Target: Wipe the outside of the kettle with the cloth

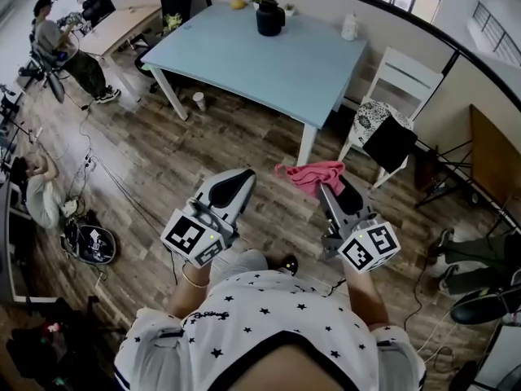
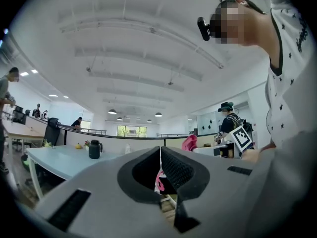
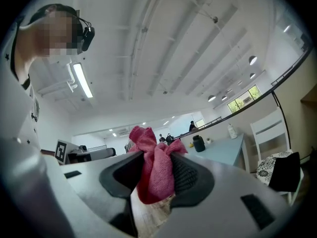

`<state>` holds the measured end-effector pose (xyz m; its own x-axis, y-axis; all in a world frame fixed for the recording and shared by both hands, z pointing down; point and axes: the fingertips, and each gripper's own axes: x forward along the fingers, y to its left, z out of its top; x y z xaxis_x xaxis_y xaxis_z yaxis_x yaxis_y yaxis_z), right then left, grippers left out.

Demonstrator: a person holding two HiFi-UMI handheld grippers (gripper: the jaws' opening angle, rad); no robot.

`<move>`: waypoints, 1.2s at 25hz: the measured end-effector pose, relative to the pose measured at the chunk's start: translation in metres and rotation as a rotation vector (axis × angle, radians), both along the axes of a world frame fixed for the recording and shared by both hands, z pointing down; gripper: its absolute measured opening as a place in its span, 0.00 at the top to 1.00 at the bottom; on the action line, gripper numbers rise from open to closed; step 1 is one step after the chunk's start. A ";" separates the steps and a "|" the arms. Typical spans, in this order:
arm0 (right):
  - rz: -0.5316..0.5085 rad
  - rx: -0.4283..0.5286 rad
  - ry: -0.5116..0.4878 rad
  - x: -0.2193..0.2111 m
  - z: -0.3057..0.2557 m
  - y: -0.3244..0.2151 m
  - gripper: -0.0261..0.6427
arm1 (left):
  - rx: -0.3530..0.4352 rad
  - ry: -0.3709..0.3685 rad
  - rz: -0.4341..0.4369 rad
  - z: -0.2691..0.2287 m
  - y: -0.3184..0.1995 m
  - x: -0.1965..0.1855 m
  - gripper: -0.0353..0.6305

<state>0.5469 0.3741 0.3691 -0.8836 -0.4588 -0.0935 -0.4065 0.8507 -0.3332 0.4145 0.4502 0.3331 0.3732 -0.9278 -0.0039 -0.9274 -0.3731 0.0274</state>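
The black kettle [image 1: 269, 16] stands at the far side of a light blue table [image 1: 269, 68], well away from both grippers. It shows small in the left gripper view as the kettle [image 2: 94, 149] and in the right gripper view as the kettle [image 3: 198, 143]. My right gripper [image 1: 330, 186] is shut on a pink cloth [image 1: 312, 174]. Up close, the cloth [image 3: 154, 175] bulges out between the pads of that gripper [image 3: 157, 170]. My left gripper [image 1: 238, 179] is held beside it over the wooden floor. Its jaws [image 2: 160, 155] are shut with nothing in them.
A white chair [image 1: 404, 76] with a black item [image 1: 389, 142] on its seat stands right of the table. A white bottle [image 1: 350, 27] and a yellow fruit [image 1: 238, 3] sit on the table. A paper cup [image 1: 199, 100], cables and a bag [image 1: 91, 243] lie on the floor, with people at far left.
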 end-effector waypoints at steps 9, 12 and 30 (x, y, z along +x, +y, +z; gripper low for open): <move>-0.007 -0.029 0.017 -0.010 0.009 -0.006 0.71 | -0.001 0.052 -0.027 0.009 -0.002 -0.019 0.90; 0.004 -0.017 0.028 -0.020 0.005 -0.013 0.71 | 0.008 0.062 -0.011 0.010 -0.015 -0.029 0.90; 0.067 0.002 0.069 -0.153 -0.005 -0.105 0.71 | 0.030 0.068 0.011 0.011 -0.111 -0.176 0.90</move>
